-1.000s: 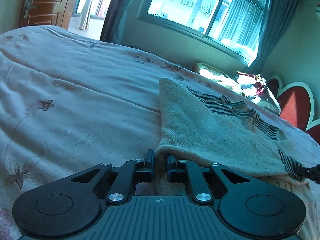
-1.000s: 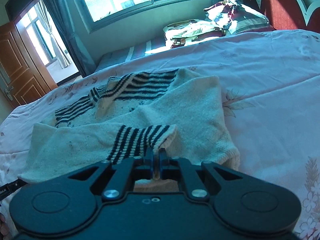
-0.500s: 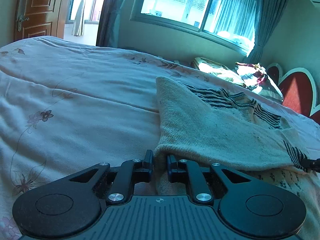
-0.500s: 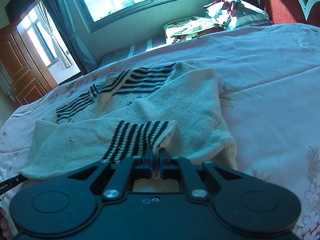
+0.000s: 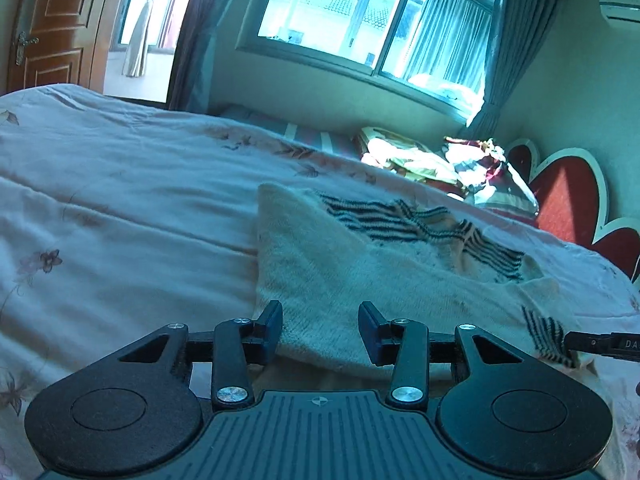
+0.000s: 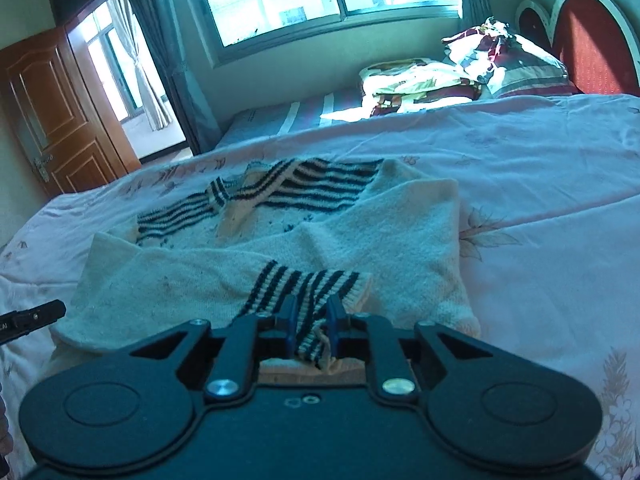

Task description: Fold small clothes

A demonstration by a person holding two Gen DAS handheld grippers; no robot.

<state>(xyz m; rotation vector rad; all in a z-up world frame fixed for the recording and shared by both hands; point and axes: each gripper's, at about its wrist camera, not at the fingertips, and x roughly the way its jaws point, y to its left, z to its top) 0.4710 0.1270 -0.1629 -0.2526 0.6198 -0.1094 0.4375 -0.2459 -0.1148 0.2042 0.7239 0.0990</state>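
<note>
Both grippers, left [image 5: 320,326] and right [image 6: 312,326], have just been opening, pads clear of the sweater [image 6: 360,240] hem lying between them, bottom centre.

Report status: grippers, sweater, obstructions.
Left gripper open, just released sweater hem. Right gripper easing open around striped cuff. Bed unobstructed.

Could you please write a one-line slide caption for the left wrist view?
Left tongs, just opening, release the folded cream sweater on the floral bedspread.
</note>
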